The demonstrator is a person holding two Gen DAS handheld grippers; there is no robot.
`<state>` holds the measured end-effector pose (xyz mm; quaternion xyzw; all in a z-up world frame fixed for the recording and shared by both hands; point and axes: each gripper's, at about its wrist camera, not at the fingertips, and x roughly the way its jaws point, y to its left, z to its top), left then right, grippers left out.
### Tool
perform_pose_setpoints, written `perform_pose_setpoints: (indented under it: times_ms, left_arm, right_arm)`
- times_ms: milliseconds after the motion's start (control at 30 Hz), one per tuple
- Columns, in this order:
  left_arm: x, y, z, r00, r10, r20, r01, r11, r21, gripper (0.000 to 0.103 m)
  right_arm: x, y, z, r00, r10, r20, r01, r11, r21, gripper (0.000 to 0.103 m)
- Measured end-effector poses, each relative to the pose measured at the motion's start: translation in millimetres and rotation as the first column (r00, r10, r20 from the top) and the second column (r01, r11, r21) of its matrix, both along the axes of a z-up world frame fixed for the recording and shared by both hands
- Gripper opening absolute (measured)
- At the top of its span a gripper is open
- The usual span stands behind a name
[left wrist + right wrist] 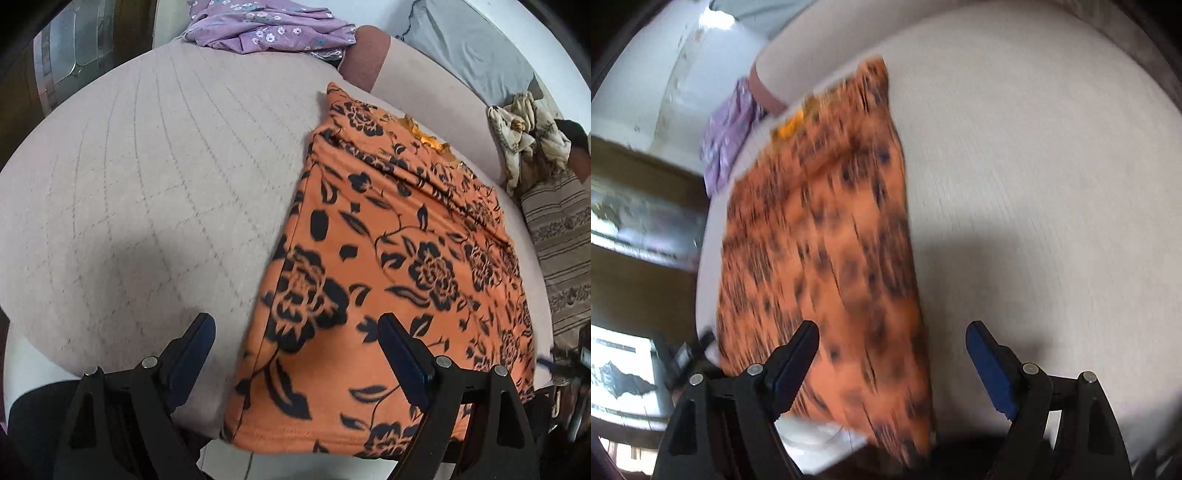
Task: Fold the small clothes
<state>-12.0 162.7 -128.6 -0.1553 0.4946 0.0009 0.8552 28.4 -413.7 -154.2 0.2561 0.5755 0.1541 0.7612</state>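
Left claw (295,354): jaws standing wide apart, gripping nothing, hovering over the near left edge of the orange cloth (388,258), which is lying flat on the beige sofa seat (147,184) and stretching away toward 1 o'clock. Right claw (892,354): jaws likewise spread wide and holding nothing, hanging above the near right edge of the same orange cloth (827,240), which is running off toward 11 o'clock, badly blurred. Purple garment (266,26) lying crumpled at 12 o'clock beyond the seat; cream rag (524,133) sitting at 2 o'clock.
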Motion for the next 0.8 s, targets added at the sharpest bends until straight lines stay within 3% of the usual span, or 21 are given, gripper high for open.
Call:
perform_pose_setpoints:
  times_ms: [100,167,300,333,433,500,533,600,633,700,733,800]
  left_arm:
    - [-5.6,1.5,-2.0,1.000,0.000,-0.012,0.001,1.000,0.012,0.090]
    - [-7.4,2.0,-4.7,0.999,0.002,-0.037,-0.001,0.999,0.038,0.090]
    - [-17.3,5.1,-10.4,0.998,0.009,-0.065,-0.006,0.999,0.048,0.090]
    - [-18.2,5.0,-13.6,0.997,0.005,-0.082,-0.001,0.999,0.051,0.088]
    - [-21.9,0.6,-16.6,0.995,-0.007,-0.095,0.017,0.994,0.105,0.078]
    - [-24.2,1.0,-14.9,0.995,-0.009,-0.098,0.020,0.994,0.111,0.068]
    - [-25.1,2.1,-14.5,0.995,-0.007,-0.098,0.018,0.993,0.116,0.056]
    - [-26.4,4.3,-13.6,0.995,-0.011,-0.104,0.024,0.992,0.125,0.034]
    - [-27.1,5.3,-11.7,0.994,-0.032,-0.105,0.042,0.994,0.099,0.011]
    - [-26.7,1.0,-8.5,0.993,-0.047,-0.111,0.056,0.995,0.084,0.007]
    - [-28.0,0.2,-6.6,0.993,-0.048,-0.108,0.058,0.994,0.091,0.007]
    - [-27.5,-4.4,-2.7,0.994,-0.055,-0.098,0.063,0.995,0.082,0.007]
  right_arm:
    - [-32.1,6.4,-13.0,1.000,-0.009,-0.020,0.010,0.999,0.031,0.078]
    - [-38.7,13.0,-24.7,0.999,-0.021,-0.046,0.024,0.998,0.059,0.058]
    - [-43.9,30.1,-28.9,0.999,-0.018,-0.036,0.020,0.998,0.056,0.050]
    - [-45.1,32.8,-28.1,0.999,-0.016,-0.030,0.018,0.998,0.063,0.045]
    - [-47.2,32.9,-29.3,0.999,-0.033,-0.023,0.034,0.999,0.035,0.046]
    - [-48.3,29.5,-30.0,0.998,-0.066,-0.018,0.066,0.996,0.055,0.052]
    - [-49.5,28.3,-30.3,0.998,-0.069,-0.014,0.069,0.995,0.078,0.057]
    - [-50.0,30.3,-29.2,0.998,-0.069,-0.001,0.069,0.994,0.079,0.058]
    - [-49.8,31.5,-29.8,0.998,-0.066,0.002,0.066,0.995,0.076,0.056]
    - [-49.4,34.6,-29.5,0.999,-0.054,0.005,0.053,0.997,0.054,0.035]
    - [-49.0,35.3,-29.3,0.999,-0.047,-0.001,0.047,0.998,0.053,0.019]
    - [-49.7,34.2,-25.3,0.998,-0.057,0.001,0.057,0.996,0.066,0.016]
